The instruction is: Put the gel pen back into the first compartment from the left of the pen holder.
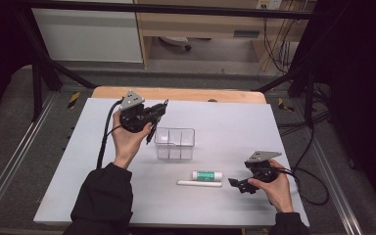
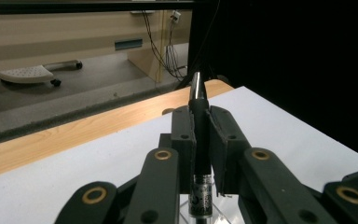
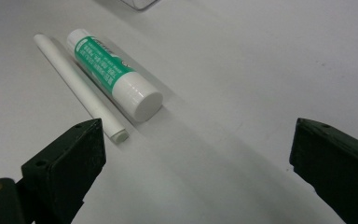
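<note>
Left tongs (image 2: 200,140): raised at far left of the white table (image 1: 235,117), pinching a slim black pen (image 2: 199,135), apparently just left of the clear plastic compartment box (image 1: 175,143). Right tongs (image 3: 196,158): spread wide, low at near right. Green-and-white glue stick (image 3: 114,74) and thin white stick (image 3: 79,88): lying side by side, near centre.

even overhead light on the white table (image 1: 225,122) — dark surroundings, soft shadows, close jaws blurred.
</note>
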A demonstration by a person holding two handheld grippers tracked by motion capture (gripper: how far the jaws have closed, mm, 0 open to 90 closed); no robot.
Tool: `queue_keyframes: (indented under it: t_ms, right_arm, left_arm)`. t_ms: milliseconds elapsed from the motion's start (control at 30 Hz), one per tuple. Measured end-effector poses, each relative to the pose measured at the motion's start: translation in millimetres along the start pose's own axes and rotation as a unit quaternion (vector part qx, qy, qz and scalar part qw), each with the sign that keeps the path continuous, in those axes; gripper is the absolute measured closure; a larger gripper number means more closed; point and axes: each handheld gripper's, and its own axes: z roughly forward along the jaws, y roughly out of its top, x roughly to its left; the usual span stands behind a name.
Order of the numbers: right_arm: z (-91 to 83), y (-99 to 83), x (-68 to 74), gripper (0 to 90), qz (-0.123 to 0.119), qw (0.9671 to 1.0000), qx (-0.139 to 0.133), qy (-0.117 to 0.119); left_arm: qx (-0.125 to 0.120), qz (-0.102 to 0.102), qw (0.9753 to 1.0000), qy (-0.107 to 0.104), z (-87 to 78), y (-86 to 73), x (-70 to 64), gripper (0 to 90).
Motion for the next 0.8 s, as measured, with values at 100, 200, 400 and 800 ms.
queue_keyframes:
  t_ms: [100, 200, 400, 800]
  right_arm:
    - [-0.3, 0.0, 0.0, 4.2, 0.001, 1.0000, 0.000, 0.001]
    - [0.2, 0.1, 0.0, 4.2, 0.000, 1.0000, -0.001, 0.000]
    - [-0.4, 0.0, -0.3, 4.2, -0.001, 1.0000, -0.002, 0.000]
    - [-0.1, 0.0, -0.3, 4.2, 0.000, 1.0000, -0.001, 0.002]
  left_arm:
    - [-0.003, 0.001, 1.0000, 0.001, 5.6, 1.3, -0.1, 80.1]
    - [-0.006, 0.001, 1.0000, 0.000, 11.4, 3.3, -1.2, 80.0]
    - [-0.005, 0.006, 1.0000, -0.001, 24.9, 3.8, -2.6, 80.0]
    - [0.011, 0.003, 0.9999, 0.002, 50.3, -6.3, 2.3, 80.0]
